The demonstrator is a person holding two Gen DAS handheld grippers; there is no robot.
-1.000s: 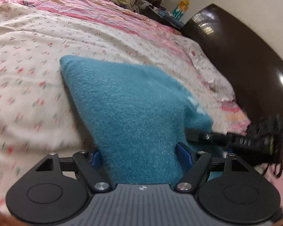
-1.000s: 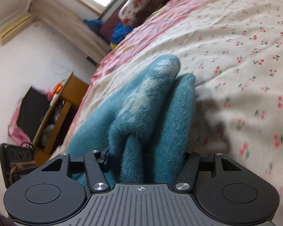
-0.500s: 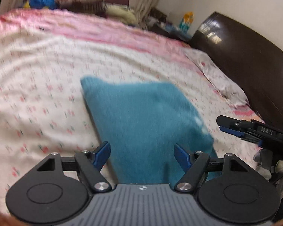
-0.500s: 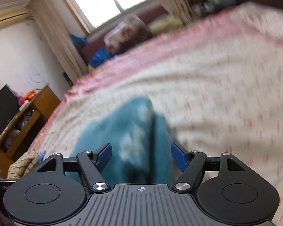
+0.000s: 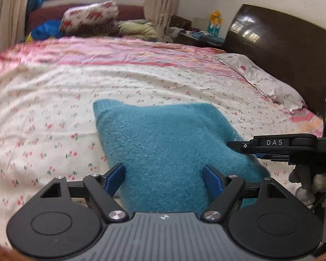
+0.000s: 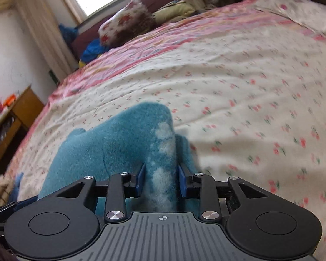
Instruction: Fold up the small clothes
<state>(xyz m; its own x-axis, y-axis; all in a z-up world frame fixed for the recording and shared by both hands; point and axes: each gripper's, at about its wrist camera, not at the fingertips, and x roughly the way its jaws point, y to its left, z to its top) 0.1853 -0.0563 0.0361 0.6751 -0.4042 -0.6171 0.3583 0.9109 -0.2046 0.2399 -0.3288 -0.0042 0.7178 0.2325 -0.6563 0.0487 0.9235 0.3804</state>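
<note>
A fuzzy teal garment (image 5: 167, 143) lies folded on the flowered bedsheet (image 5: 43, 113). My left gripper (image 5: 164, 177) is open, its blue fingers (image 5: 115, 177) spread wide over the garment's near edge without pinching it. My right gripper (image 6: 162, 179) is shut on a raised fold of the teal garment (image 6: 119, 139), which bears pale white patches. The right gripper also shows in the left wrist view (image 5: 247, 150) at the garment's right edge.
A dark wooden headboard (image 5: 282, 50) stands at the right. Pillows and bundled bedding (image 5: 91, 19) lie at the far end under a window. A wooden cabinet (image 6: 8, 121) stands left of the bed. A pillow (image 5: 265, 82) lies by the headboard.
My left gripper has let go of the teal garment and drawn back and up. My right gripper opened, then closed again on a fold of the garment.
</note>
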